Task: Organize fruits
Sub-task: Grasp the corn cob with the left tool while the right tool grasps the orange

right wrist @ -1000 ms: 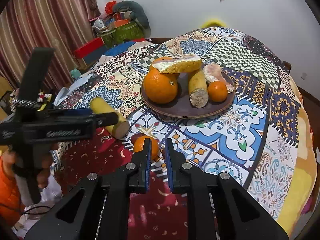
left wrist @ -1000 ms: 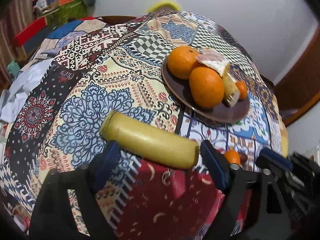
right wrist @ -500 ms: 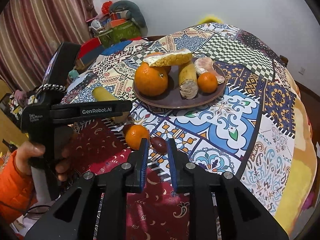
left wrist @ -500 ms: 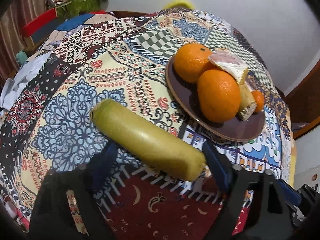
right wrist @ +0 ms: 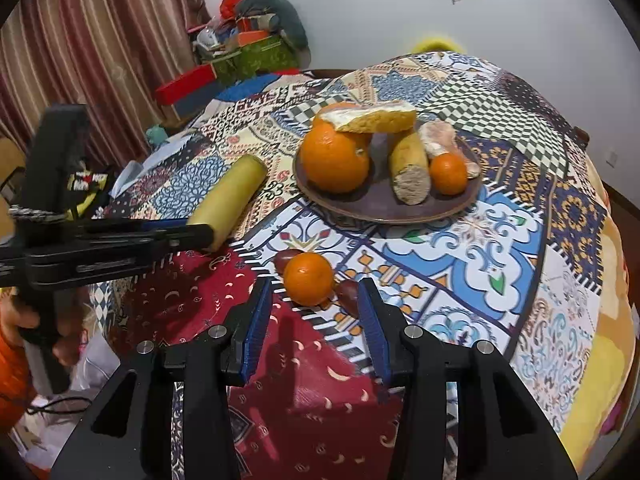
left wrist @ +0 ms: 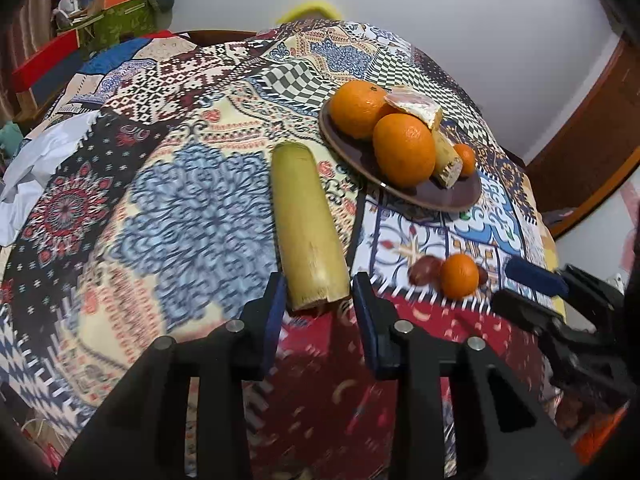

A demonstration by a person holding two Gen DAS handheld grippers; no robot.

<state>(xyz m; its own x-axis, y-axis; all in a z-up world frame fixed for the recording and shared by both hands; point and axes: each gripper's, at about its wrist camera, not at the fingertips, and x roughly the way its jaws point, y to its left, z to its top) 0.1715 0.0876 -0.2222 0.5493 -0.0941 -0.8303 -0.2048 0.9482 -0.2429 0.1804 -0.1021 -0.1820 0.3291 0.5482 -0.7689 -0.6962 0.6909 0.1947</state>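
Note:
A yellow-green sugarcane piece point(left wrist: 306, 220) lies on the patterned cloth, its near end between the pads of my left gripper point(left wrist: 319, 300). The pads sit close beside it; contact is unclear. It also shows in the right wrist view point(right wrist: 228, 204). A small loose orange point(right wrist: 308, 279) with two dark brown fruits beside it point(right wrist: 347, 292) lies just ahead of my open, empty right gripper point(right wrist: 315, 316). The brown plate point(right wrist: 384, 208) holds two big oranges point(right wrist: 334, 158), a small orange point(right wrist: 448, 173), a cane stub and peel pieces.
The table point(right wrist: 500, 240) is round, draped in patchwork cloth that falls away at the right and near edges. Boxes and clutter point(right wrist: 244, 48) stand by the curtain at the back left. The left gripper's body point(right wrist: 100, 240) crosses the right view's left side.
My left gripper has turned in line with the cane and narrowed around its near end. My right gripper has opened from shut and moved up to the small orange.

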